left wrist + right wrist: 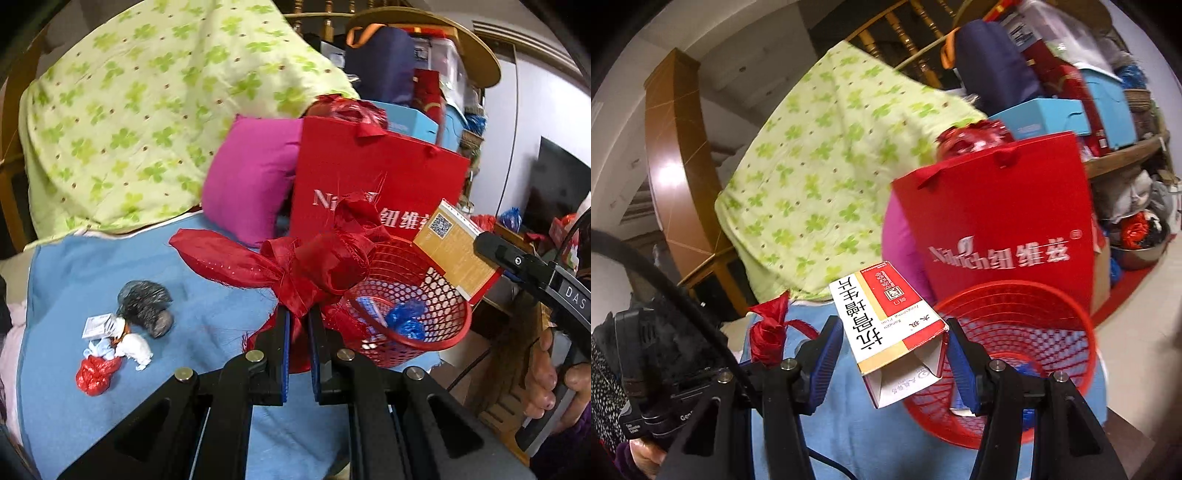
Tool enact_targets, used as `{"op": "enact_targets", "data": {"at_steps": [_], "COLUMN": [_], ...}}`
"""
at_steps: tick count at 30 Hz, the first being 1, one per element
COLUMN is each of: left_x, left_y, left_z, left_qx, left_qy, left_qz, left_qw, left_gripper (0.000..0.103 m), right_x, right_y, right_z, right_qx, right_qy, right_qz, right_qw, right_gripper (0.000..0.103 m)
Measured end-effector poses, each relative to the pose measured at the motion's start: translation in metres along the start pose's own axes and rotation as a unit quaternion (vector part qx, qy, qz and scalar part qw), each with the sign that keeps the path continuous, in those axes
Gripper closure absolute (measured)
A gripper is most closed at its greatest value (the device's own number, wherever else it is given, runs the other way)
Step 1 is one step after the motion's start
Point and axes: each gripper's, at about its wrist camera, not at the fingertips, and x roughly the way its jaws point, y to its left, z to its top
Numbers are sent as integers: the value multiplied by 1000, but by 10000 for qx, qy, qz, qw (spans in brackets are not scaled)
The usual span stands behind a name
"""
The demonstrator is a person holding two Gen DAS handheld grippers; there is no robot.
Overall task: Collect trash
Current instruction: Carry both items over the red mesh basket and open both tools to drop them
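Looking along your left gripper [298, 325], you have its fingers clamped on a red ribbon bow [295, 266] beside the red basket [436, 332]; along your right gripper [892, 347], the fingers pinch a medicine box [886, 325] above that basket [1034, 325]

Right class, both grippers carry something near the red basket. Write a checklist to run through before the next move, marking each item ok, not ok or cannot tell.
1. Left gripper shut on the red ribbon: ok.
2. Right gripper holding the box: ok.
3. Box fully over the red basket: cannot tell.
4. Room left in the basket: ok.
5. Ribbon clear of the basket rim: cannot tell.
6. All trash collected: not ok, a trash pile remains on the blue cloth.
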Motion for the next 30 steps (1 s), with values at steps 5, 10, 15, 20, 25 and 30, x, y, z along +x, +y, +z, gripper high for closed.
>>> {"op": "enact_targets", "data": {"at_steps": [5,10,15,20,25,30], "left_x": [-6,-10,-10,-7,-4,1], "left_y": [-22,-33,-45,-56,-69,-82], "left_z": [1,3,8,12,15,16], "left_qx": [197,373,527,689,824,968], "left_qy": [-15,-48,-87,-115,-133,-105], "left_qz": [168,332,446,537,606,625], "left_qw": [9997,9987,9976,9961,9947,9933], "left_gripper": [93,93,93,93,93,93], "right_x": [-17,-25,-29,-34,-39,-43], "right_y": [-11,-15,-22,-31,-41,-50], "right_z": [3,2,1,0,-2,-6], "right_qx": [60,86,148,245,340,429], "right_qy": [-104,-157,-189,-236,-242,-216], "right_qz": [-75,-97,-155,-179,-206,-245], "right_qw": [9999,9998,9996,9993,9989,9985], "right_gripper": [44,44,44,44,44,44]}}
